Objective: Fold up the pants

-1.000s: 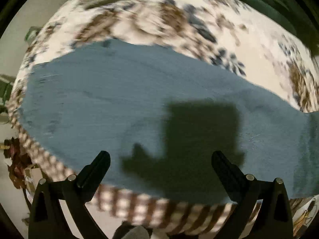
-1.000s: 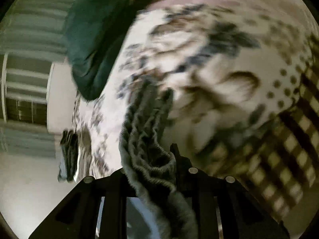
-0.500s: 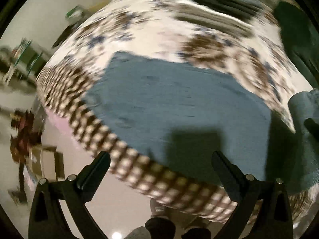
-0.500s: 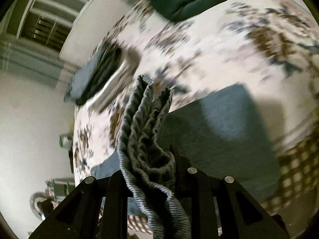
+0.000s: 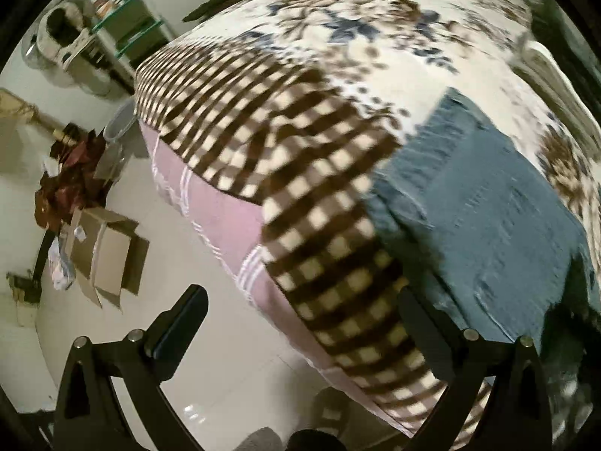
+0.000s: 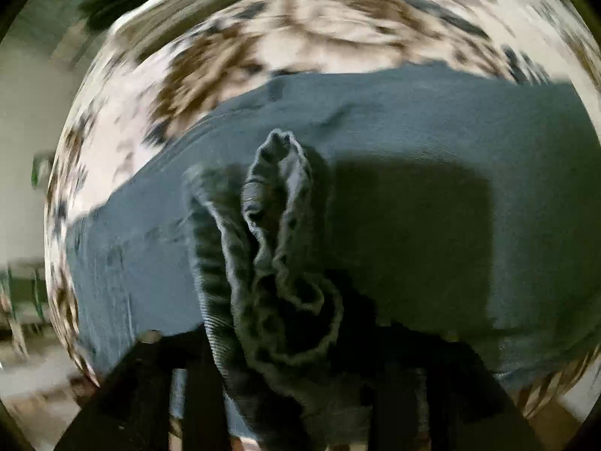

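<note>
The right gripper [image 6: 285,338], its jaws just opened, stands partly open around the bunched waistband [image 6: 278,248] over the pants [image 5: 480,210] at the bed's [image 5: 375,30] near edge. The left gripper [image 5: 300,323] is wide and empty. The fold is being laid down.

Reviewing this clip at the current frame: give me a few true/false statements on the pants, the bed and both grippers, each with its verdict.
1. The left gripper is open, with nothing between its fingers. True.
2. The pants are red. False: they are blue-grey.
3. A bunched ribbed band of the pants stands between the right gripper's fingers, whose jaws have just been opening. True.
4. The pants lie on the floor. False: they lie on the bed cover, floral with a checked border.
</note>
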Motion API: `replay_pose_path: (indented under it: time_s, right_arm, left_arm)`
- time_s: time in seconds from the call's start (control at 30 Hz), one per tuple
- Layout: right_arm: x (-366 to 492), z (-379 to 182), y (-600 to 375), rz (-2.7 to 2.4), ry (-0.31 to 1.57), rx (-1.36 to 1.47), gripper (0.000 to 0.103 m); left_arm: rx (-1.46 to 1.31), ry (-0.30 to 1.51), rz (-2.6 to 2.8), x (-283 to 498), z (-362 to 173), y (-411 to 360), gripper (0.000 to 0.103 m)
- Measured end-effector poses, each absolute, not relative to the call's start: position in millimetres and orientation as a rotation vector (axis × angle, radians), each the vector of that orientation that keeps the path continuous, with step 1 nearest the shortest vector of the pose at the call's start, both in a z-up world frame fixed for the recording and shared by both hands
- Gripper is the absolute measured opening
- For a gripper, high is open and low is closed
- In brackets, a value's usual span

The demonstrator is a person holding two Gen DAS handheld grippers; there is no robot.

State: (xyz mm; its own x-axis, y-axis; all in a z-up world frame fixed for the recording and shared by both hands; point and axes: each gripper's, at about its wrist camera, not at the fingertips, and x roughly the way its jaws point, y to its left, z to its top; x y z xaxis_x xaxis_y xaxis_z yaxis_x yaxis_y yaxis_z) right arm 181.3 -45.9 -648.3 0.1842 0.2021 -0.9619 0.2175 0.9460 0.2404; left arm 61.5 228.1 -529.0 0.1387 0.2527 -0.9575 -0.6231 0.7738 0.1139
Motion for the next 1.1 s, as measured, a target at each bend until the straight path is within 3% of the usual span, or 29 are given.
replay_pose_path:
  time_s: [0.23, 0.43, 0.47, 0.53, 0.6, 0.7, 0.83, 0.87, 0.9, 0.93, 1.07, 1.1]
  right_arm:
    - [161, -629, -17, -0.095, 1.404, -0.031, 0.055]
    - [152, -649, -6, -0.076, 1.440, 0.042, 0.055]
    - [152, -648, -7, -0.068, 1.418, 0.052, 0.051]
    - [151, -649, -12, -0.101, 1.387, 0.068, 0.026]
    - [151, -649, -14, -0.128, 1.377, 0.084, 0.021]
    - [152, -643, -10, -0.135, 1.377, 0.129, 0.021]
    - [166, -648, -24, -0.092, 1.436, 0.225, 0.033]
    - [167, -645, -32, -0.045, 1.447, 0.284, 0.039]
    - [168, -642, -41, -0.012, 1.452, 0.331, 0.053]
    - [168, -639, -49, 0.008, 1.455, 0.371, 0.057]
    - [164, -624, -85, 0.026, 1.454, 0.453, 0.063]
    - [165, -622, -92, 0.022, 1.456, 0.457, 0.064]
  left_arm:
    - [-0.364, 1.292, 0.647, 62, -536, 226, 0.103]
    - [-0.338, 1.305, 0.615, 69, -541, 215, 0.103]
    - [-0.341, 1.309, 0.613, 70, -542, 215, 0.103]
    - [-0.344, 1.309, 0.615, 70, -543, 215, 0.103]
    - [-0.345, 1.305, 0.610, 70, -543, 216, 0.103]
    - [-0.376, 1.289, 0.600, 72, -543, 218, 0.103]
    - [-0.462, 1.276, 0.570, 81, -547, 222, 0.103]
    - [-0.490, 1.266, 0.561, 84, -547, 224, 0.103]
    - [-0.510, 1.258, 0.557, 87, -547, 225, 0.103]
    - [-0.541, 1.246, 0.551, 91, -548, 226, 0.103]
    - [-0.742, 1.179, 0.506, 103, -559, 240, 0.102]
    - [-0.784, 1.158, 0.499, 105, -563, 244, 0.095]
